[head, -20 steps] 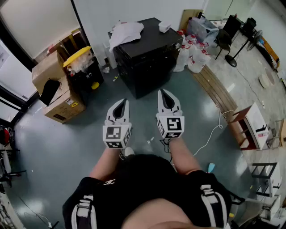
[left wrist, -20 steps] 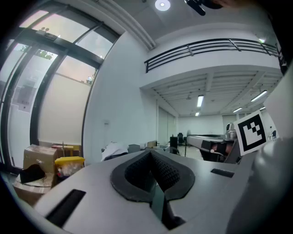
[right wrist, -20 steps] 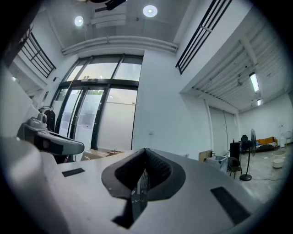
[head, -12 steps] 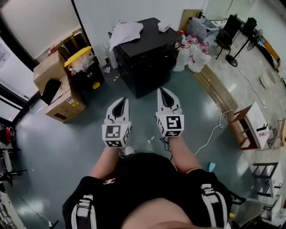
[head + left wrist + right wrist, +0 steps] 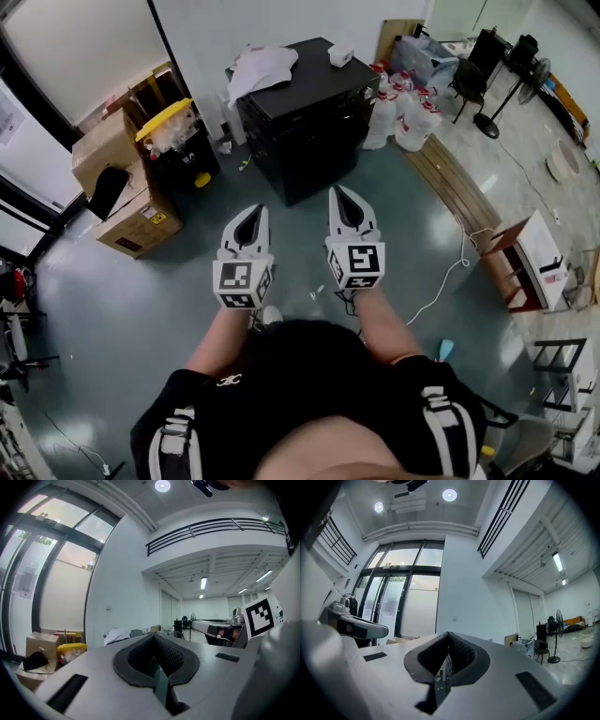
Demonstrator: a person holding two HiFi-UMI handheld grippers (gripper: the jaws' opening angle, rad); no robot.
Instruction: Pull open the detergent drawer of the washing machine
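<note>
The washing machine point(image 5: 305, 127) is a black box standing against the far wall, some way ahead of both grippers. A white cloth point(image 5: 261, 67) and a small white box point(image 5: 339, 56) lie on its top. Its dark front shows no detail, so I cannot make out the detergent drawer. My left gripper point(image 5: 253, 213) and right gripper point(image 5: 340, 193) are held side by side over the floor, pointing at the machine, well short of it. Both are shut with nothing between the jaws, as the left gripper point(image 5: 153, 637) and right gripper point(image 5: 448, 634) show in their own views.
Cardboard boxes point(image 5: 112, 178) and a yellow-lidded bin point(image 5: 169, 122) stand left of the machine. White jugs point(image 5: 403, 112) sit to its right, with wooden boards point(image 5: 455, 187) and a white cable point(image 5: 448, 274) on the floor. A fan stand point(image 5: 487, 122) is farther right.
</note>
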